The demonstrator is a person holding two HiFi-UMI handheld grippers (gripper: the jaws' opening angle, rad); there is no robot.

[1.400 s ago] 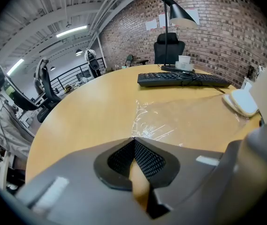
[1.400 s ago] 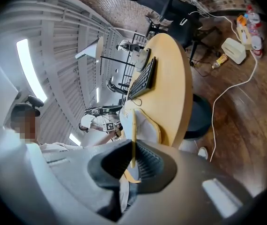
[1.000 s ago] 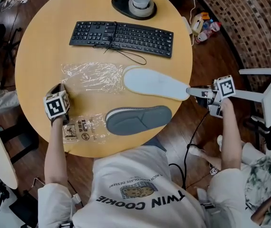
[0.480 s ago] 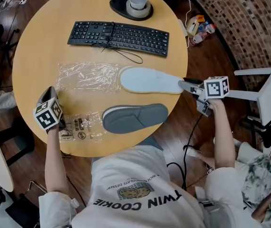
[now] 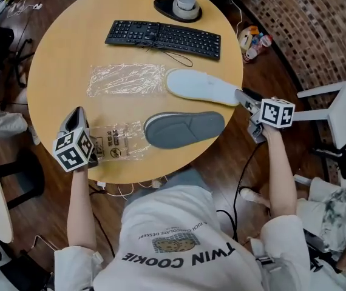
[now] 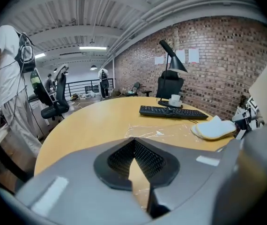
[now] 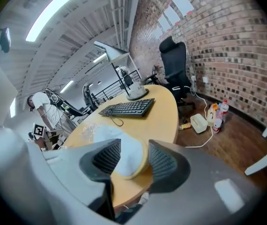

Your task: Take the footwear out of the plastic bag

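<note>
A white-soled slipper (image 5: 202, 87) lies sole up on the round wooden table (image 5: 57, 59), its end at the right edge. My right gripper (image 5: 244, 96) is open around that end. In the right gripper view the slipper (image 7: 125, 150) sits between the spread pads of the right gripper (image 7: 133, 158) with no pad pressing it. A grey slipper (image 5: 185, 128) lies nearer me. A clear plastic bag (image 5: 126, 79) lies flat left of the white slipper. A printed clear bag (image 5: 115, 144) lies left of the grey one. My left gripper (image 5: 76, 121) hovers beside it; the left gripper (image 6: 134, 143) is shut and empty.
A black keyboard (image 5: 164, 38) with a looped cable lies at the far side, a lamp base (image 5: 182, 6) behind it. Bottles and a white box (image 5: 251, 38) stand on the floor to the right. A white frame (image 5: 340, 111) stands beside my right arm.
My right gripper has opened and let go of the white-soled slipper's end. My left gripper has drawn back a little toward me beside the printed bag.
</note>
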